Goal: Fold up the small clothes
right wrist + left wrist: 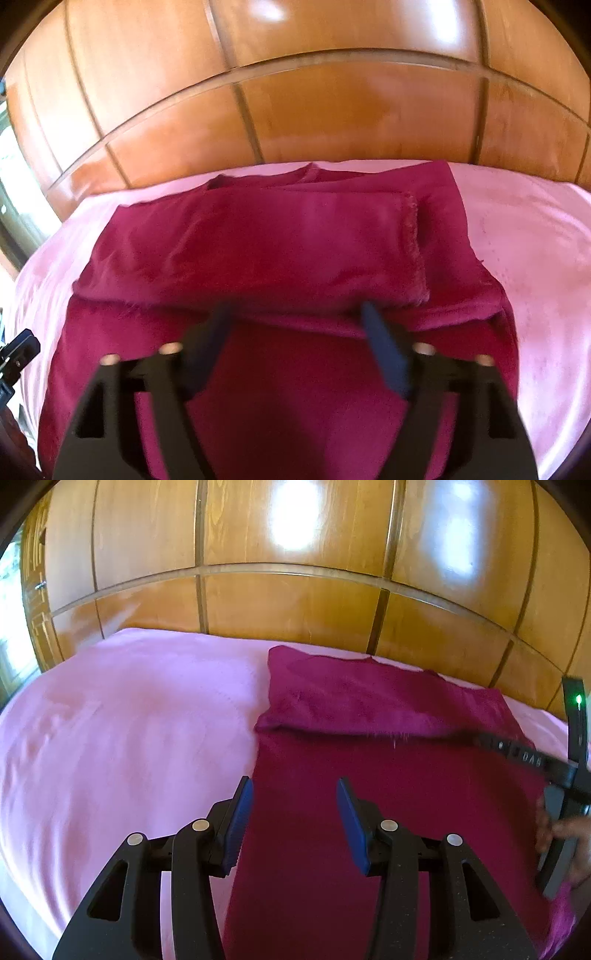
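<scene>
A magenta garment (369, 768) lies flat on a pink bedsheet (122, 731), with one part folded across its far half. My left gripper (293, 786) hovers over the garment's left edge, jaws apart, nothing between the blue pads. In the right wrist view the same garment (258, 240) shows a folded flap whose frayed edge runs down at the right. My right gripper (295, 312) stands open just in front of the flap's near edge, with no cloth pinched. The right gripper's body (557, 834) and a hand holding it appear at the right edge of the left wrist view.
Glossy wooden wardrobe panels (295, 602) rise right behind the bed. Pink sheet (535, 258) spreads to the right of the garment. Part of the left gripper (18, 354) pokes in at the left edge of the right wrist view.
</scene>
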### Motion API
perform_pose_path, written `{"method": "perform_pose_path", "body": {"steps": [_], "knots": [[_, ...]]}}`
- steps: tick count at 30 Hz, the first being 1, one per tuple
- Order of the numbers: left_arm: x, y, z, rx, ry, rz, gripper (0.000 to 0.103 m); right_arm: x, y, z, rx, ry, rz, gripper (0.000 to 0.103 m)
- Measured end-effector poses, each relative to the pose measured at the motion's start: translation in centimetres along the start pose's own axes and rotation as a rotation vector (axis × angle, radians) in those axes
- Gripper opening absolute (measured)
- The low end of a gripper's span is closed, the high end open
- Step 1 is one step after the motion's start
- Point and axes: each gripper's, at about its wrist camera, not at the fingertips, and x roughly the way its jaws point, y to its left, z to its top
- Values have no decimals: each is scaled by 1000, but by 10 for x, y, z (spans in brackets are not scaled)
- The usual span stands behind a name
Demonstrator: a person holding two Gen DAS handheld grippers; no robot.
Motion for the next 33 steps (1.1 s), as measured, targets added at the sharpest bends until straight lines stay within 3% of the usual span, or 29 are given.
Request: {"method": "perform_pose_path", "body": {"steps": [8,16,21,23,26,28,31,33], "knots": [[-21,12,-35,-6,40,-8,46,-51,-15,-26,-9,-2,-24,81],[-35,28,-72,-29,110,-10,46,-96,-74,-75,71,62,-116,81],[-51,40,-100,-17,167,-61,46,-122,-90,-109,111,115,-87,78],[-59,41,-110,-5,185,-92,46,-132,-90,-126,115,142,-66,73],[-68,40,-122,17,229,-147,46,-151,-86,-148,125,174,-15,57],[-72,40,-129,22,257,-177,36,-165,-82,-163,135,205,20,47],[-74,38,-135,48,293,-216,12,-174,-79,-176,141,254,59,29],[-78,37,-134,51,294,-243,7,-175,-71,-179,126,302,88,14]]}}
